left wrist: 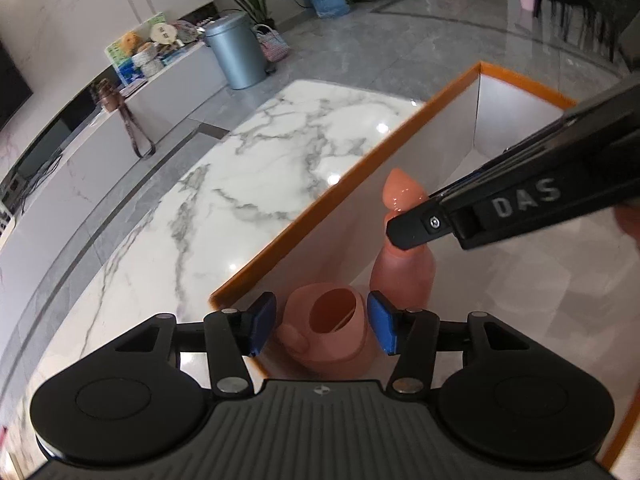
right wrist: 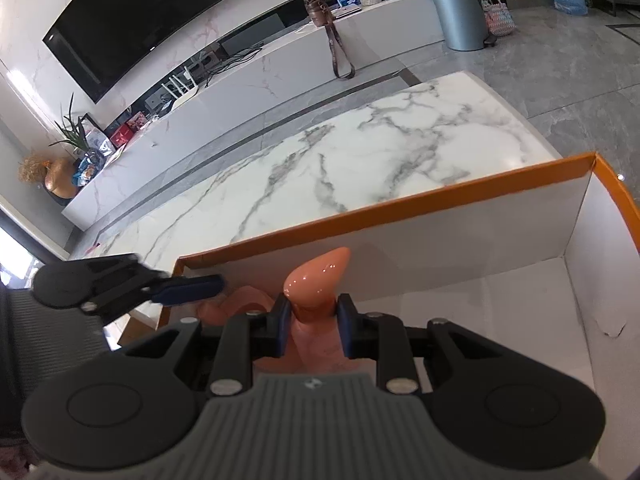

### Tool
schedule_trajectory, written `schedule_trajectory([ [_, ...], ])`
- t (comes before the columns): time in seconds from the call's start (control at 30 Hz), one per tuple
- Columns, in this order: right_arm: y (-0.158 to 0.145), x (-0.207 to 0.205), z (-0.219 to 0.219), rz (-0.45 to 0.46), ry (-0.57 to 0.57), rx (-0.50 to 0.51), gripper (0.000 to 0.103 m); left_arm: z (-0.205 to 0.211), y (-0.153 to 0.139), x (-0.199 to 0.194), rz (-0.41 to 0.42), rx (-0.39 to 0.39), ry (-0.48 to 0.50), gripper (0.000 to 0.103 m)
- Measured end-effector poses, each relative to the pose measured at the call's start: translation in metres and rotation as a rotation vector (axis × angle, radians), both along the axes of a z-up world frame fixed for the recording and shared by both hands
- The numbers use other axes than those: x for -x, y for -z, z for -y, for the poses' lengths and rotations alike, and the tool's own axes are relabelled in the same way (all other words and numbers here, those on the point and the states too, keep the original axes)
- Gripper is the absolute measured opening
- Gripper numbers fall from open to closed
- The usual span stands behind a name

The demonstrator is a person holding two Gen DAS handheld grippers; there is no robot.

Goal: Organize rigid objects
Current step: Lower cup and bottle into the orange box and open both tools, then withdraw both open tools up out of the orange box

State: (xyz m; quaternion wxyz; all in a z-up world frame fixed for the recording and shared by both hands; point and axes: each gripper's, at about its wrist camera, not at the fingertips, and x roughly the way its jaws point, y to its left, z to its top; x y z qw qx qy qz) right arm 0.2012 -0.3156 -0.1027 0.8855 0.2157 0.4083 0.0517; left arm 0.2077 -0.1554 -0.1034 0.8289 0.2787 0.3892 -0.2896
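Right gripper [right wrist: 311,330] clamps the bottle [right wrist: 316,280] upright inside the box [right wrist: 400,216]. Left gripper [left wrist: 316,326], fingers apart, straddles the cup [left wrist: 332,332]. Lower bottle straight, release gently, avoid cup.

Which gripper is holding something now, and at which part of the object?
The right gripper holds the tall peach bottle by its neck, under the pointed cap. The left gripper is open around the peach cup, not gripping.

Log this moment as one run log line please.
left gripper: open over cup | right gripper: shut on bottle | both in box
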Motion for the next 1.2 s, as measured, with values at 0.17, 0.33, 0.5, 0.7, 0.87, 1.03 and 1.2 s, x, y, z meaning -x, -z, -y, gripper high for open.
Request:
schedule_trajectory([
  [0.17, -0.003, -0.002, -0.002, 0.012, 0.017, 0.074, 0.025, -0.028, -0.031, 0.02, -0.002, 0.166, -0.121, 0.071],
  [0.33, 0.001, -0.011, -0.014, 0.008, 0.01, 0.105, 0.024, -0.052, -0.036, 0.032, -0.071, 0.25, -0.274, 0.071],
  [0.5, 0.006, -0.011, -0.031, 0.024, -0.04, 0.125, 0.018, -0.066, -0.02, 0.035, -0.155, 0.281, -0.354, 0.067],
  [0.7, 0.007, -0.01, -0.033, -0.001, -0.076, 0.138, 0.018, -0.068, -0.014, 0.028, -0.192, 0.337, -0.379, 0.055],
  [0.87, 0.004, -0.008, -0.033, -0.022, -0.1, 0.144, 0.03, -0.075, -0.013, 0.026, -0.231, 0.385, -0.388, 0.032],
  [1.03, 0.01, -0.008, -0.045, -0.104, -0.206, 0.111, 0.021, -0.08, -0.009, 0.028, -0.26, 0.43, -0.408, 0.023],
  [1.2, 0.025, -0.017, -0.06, -0.126, -0.243, 0.115, 0.015, -0.081, -0.008, 0.029, -0.262, 0.438, -0.405, 0.022],
])
